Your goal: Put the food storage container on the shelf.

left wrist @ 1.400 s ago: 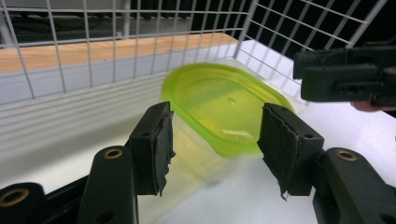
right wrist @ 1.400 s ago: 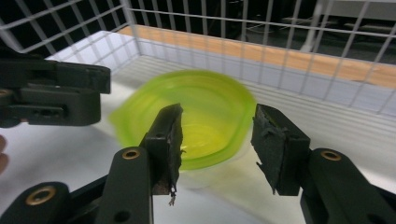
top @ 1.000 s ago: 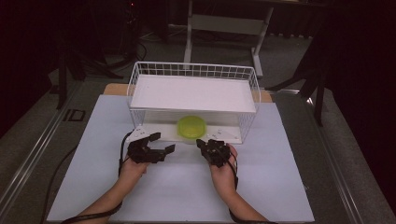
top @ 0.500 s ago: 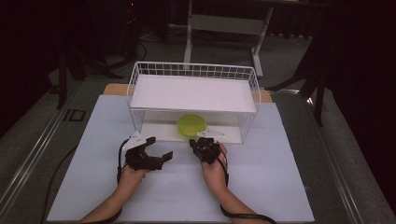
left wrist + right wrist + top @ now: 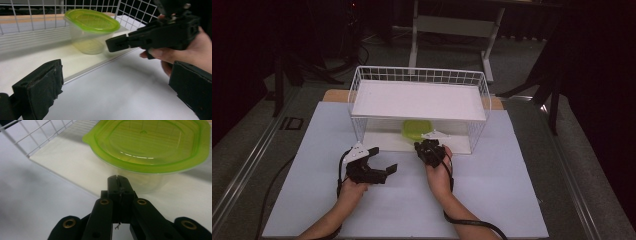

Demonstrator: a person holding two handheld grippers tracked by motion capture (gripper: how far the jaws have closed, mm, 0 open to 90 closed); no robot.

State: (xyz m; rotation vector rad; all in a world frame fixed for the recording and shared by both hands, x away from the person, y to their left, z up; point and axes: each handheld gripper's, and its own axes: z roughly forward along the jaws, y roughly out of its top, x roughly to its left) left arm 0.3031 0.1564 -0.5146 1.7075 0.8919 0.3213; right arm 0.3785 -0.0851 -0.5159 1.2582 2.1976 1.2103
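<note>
A clear plastic container with a green lid (image 5: pixel 415 129) stands on the bottom shelf of a white wire rack (image 5: pixel 419 75). My right gripper (image 5: pixel 428 146) is shut with nothing in it, its tip at the shelf's front edge just short of the container (image 5: pixel 155 147). In the right gripper view its closed jaws (image 5: pixel 117 179) point at the tub's wall. My left gripper (image 5: pixel 382 160) lies on the white mat to the left. Its jaws have just been opening and now stand wide with nothing between them (image 5: pixel 116 95). The left gripper view shows the container (image 5: pixel 92 30) and the right gripper (image 5: pixel 150 37) ahead.
The rack has a white upper shelf (image 5: pixel 419 100) over the container, and wire walls at the sides and back. The white mat (image 5: pixel 497 195) covers the table in front of it. A metal stand (image 5: pixel 454 25) is on the floor behind.
My right gripper has moved left and forward, up to the bottom shelf's front edge by the container. The left gripper's jaws have spread wider, and that hand has stayed about in place.
</note>
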